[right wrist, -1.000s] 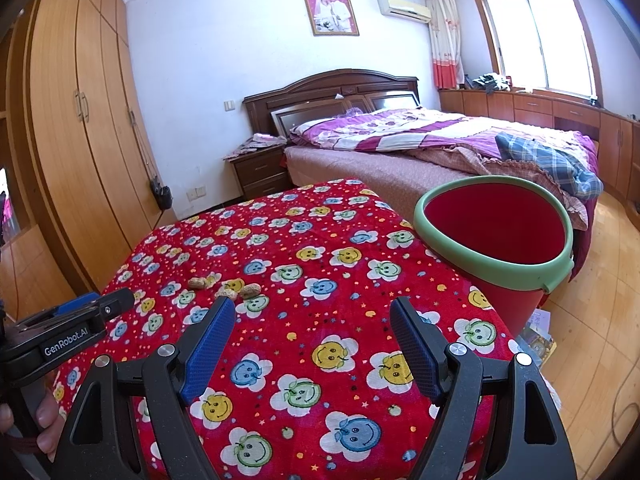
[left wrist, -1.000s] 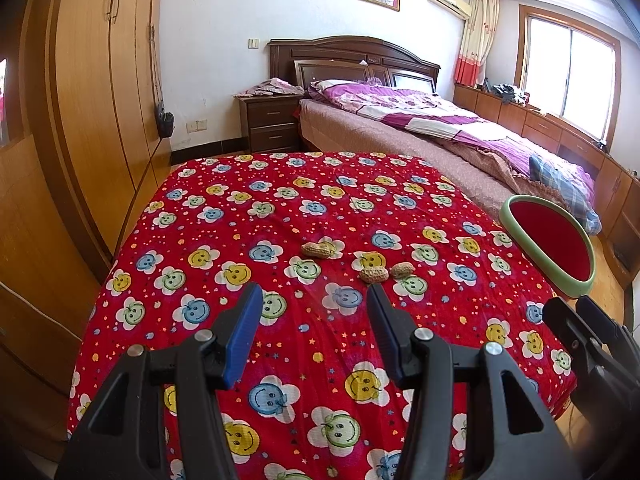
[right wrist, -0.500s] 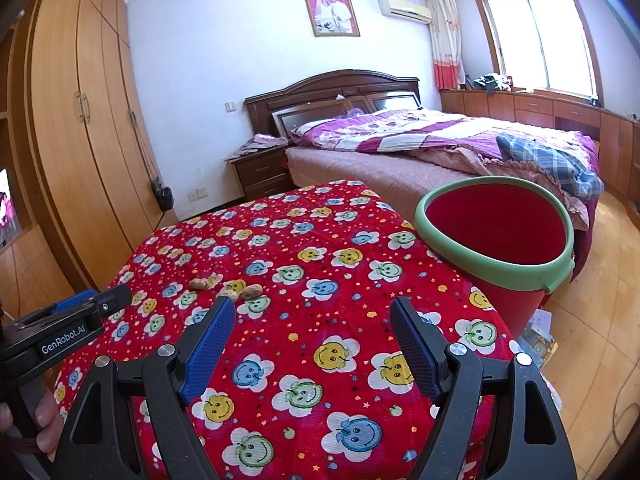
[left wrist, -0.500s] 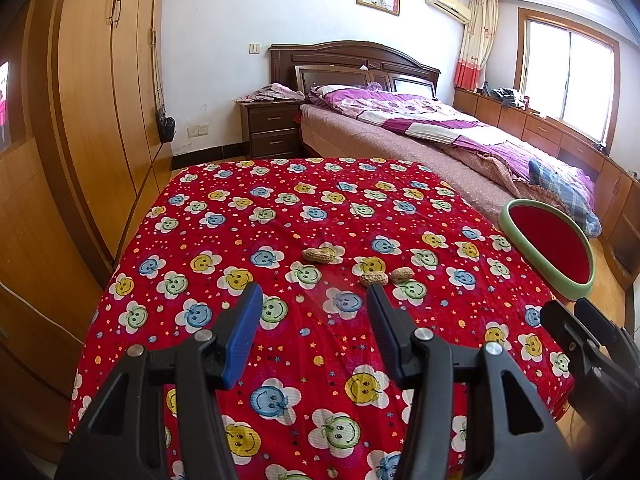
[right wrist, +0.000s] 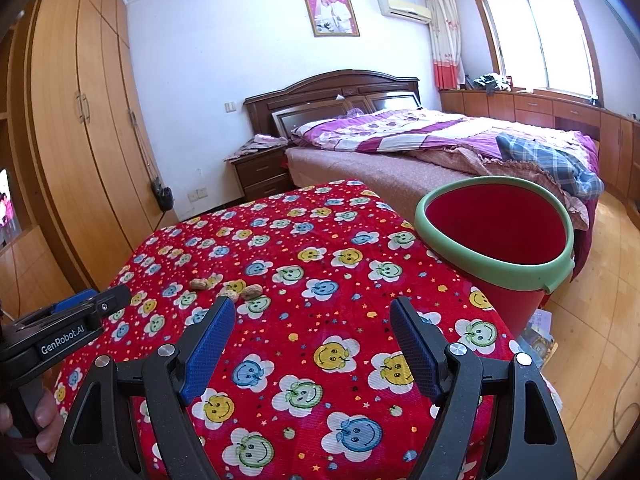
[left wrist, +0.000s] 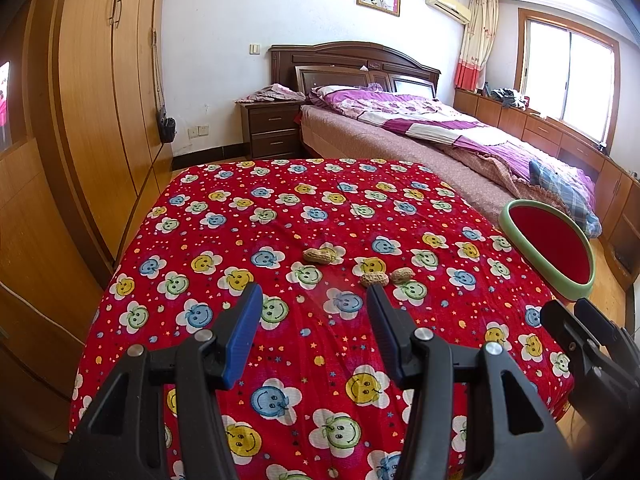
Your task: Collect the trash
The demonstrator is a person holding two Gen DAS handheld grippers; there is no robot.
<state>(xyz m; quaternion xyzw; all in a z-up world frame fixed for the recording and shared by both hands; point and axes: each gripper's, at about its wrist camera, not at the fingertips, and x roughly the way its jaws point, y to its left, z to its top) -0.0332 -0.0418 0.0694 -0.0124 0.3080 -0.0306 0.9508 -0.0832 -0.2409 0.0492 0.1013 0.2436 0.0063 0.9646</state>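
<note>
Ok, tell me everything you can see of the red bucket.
The red bucket looks like smooth plastic with a pale green rim. It stands upright on the wooden floor beside the right edge of the table, rim about level with the tablecloth. What shows of its inside looks empty. Neither gripper touches it.

The left wrist view sits slightly higher on the peanuts (left wrist: 320,256) — nothing else differs.

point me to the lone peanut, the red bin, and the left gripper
lone peanut (left wrist: 320,255): left wrist view, middle of the shell.
red bin (right wrist: 516,276): right wrist view, green rim's near edge.
left gripper (left wrist: 314,300): left wrist view, midway between its open fingertips.
</note>
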